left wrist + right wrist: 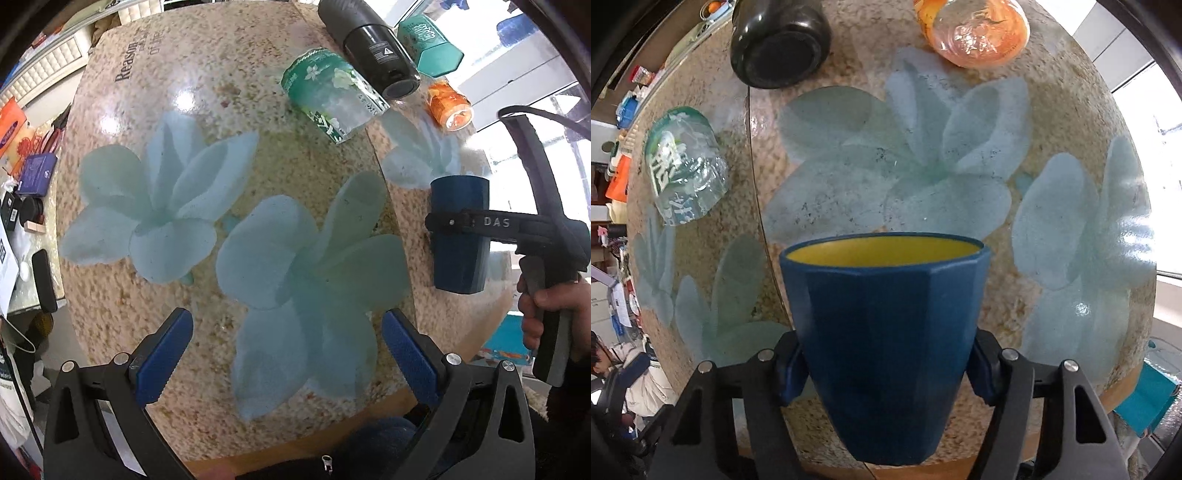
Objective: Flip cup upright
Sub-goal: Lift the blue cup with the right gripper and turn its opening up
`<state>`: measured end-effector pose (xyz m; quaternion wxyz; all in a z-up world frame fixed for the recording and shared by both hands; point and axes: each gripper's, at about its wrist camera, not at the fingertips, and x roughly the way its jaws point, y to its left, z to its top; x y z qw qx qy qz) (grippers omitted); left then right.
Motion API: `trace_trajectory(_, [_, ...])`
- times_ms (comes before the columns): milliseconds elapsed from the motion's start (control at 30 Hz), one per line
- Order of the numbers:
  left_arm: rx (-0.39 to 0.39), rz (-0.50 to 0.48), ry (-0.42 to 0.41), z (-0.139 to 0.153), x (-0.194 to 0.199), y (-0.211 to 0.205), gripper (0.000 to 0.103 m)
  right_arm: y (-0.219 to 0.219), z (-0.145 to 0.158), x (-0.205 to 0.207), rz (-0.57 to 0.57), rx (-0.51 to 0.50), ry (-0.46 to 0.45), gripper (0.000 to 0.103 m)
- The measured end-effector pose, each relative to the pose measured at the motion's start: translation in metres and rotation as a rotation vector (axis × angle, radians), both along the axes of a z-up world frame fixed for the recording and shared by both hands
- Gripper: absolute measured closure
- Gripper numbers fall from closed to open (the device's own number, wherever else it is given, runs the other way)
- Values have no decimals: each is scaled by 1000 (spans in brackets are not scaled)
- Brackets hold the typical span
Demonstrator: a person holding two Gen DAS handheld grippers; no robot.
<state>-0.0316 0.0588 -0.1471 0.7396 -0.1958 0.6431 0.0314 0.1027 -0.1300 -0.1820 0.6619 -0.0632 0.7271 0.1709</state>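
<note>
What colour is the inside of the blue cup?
Yellow inside the blue cup; best seen in the right wrist view.

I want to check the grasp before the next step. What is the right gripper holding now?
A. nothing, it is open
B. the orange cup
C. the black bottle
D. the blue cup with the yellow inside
D: the right gripper has its blue pads pressed on both sides of the blue cup, whose mouth faces up.

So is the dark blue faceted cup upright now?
Upright: the dark blue faceted cup shows its yellow inside at the top, clamped in the right gripper.
</note>
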Motion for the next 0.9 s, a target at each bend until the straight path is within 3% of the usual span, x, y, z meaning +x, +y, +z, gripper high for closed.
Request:
trace_trajectory(367, [22, 19, 10, 6, -12, 3, 0, 2, 32, 6, 12, 122, -143, 36])
trace_trajectory(633, [61, 23, 34, 9, -25, -1, 0, 14, 61, 0, 139, 165, -402, 36])
trace_trajectory(767, [80, 23, 46, 10, -31, -6, 0, 10, 60, -3, 200, 186, -499, 36])
trace_trajectory(900, [89, 30, 50, 10, -36, -10, 0, 5, 47, -6, 241, 206, -540, 36])
